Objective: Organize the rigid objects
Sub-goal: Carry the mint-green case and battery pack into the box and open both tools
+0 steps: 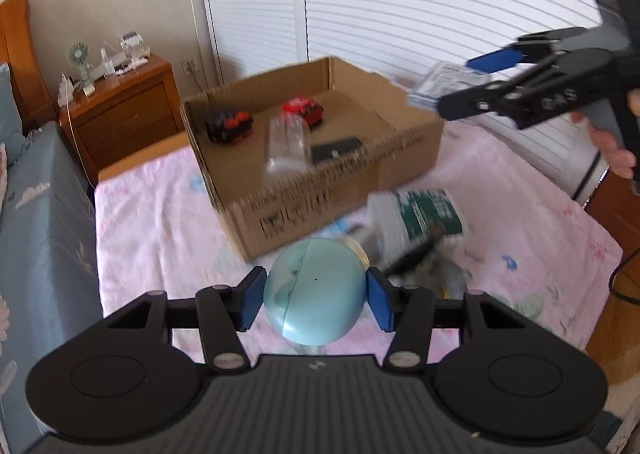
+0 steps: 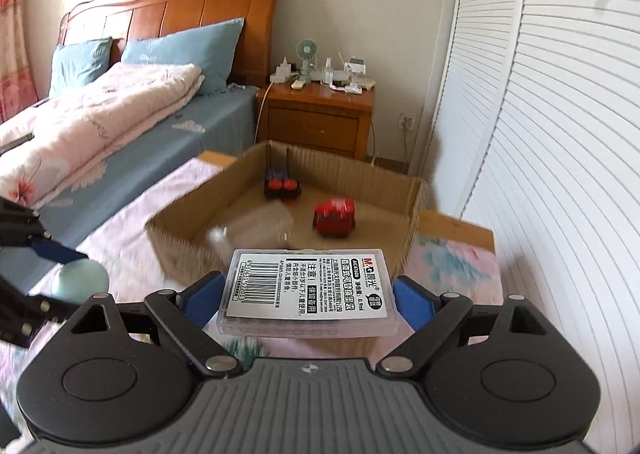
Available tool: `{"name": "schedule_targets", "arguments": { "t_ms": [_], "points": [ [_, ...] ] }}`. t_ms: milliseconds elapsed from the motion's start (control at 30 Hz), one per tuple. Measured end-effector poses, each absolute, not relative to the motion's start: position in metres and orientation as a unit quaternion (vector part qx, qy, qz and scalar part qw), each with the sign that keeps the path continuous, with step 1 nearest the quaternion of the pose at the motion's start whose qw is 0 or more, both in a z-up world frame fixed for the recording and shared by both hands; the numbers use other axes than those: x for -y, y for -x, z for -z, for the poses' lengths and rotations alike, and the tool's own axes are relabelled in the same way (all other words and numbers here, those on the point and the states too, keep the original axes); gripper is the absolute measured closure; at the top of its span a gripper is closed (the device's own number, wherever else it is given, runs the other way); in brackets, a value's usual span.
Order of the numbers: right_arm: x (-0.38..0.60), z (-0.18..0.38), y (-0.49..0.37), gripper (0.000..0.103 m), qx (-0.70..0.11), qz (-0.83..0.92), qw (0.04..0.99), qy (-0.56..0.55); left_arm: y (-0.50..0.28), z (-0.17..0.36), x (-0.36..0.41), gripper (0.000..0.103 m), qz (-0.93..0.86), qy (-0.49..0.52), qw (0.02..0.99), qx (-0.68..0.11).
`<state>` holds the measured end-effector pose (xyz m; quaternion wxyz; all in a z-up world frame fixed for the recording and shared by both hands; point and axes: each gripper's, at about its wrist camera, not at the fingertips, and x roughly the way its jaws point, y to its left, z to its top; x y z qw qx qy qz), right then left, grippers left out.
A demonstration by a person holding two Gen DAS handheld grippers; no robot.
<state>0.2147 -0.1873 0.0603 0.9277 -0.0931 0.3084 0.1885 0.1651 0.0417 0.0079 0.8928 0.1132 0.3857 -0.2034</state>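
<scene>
Holding egg [image 1: 315, 292] tight in left gripper [image 1: 316, 294], case [image 2: 310, 290] clamped in right gripper [image 2: 308, 294], both above bedsheet near box [image 1: 400, 157]. Carry over rim, lower inside beside cars and bottle, then release gently.

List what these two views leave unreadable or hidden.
- Left wrist view: the heap beside the cardboard box is motion-blurred; items unidentifiable.
- Left wrist view: the box's printing is smeared.
- Right wrist view: the clear bottle is a blur, half behind the labelled case.
- Both views: nightstand clutter too small.
</scene>
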Motion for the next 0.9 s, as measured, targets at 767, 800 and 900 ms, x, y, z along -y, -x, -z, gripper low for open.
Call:
{"name": "schedule_targets", "arguments": {
  "t_ms": [767,800,900],
  "points": [
    [0.193,-0.019,-0.329,0.000,-0.364,-0.145,0.919,0.032,-0.302,-0.019,-0.021,0.050,0.158,-0.128,0.899,-0.388],
    [0.195,-0.021,-0.326,0.000,-0.366,-0.140,0.920,0.029,-0.307,-0.019,-0.019,0.050,0.157,-0.128,0.899,-0.389],
    [0.199,-0.028,-0.313,0.000,-0.372,-0.127,0.919,0.024,-0.325,-0.018,-0.016,0.050,0.149,-0.125,0.899,-0.393]
  ]
}}
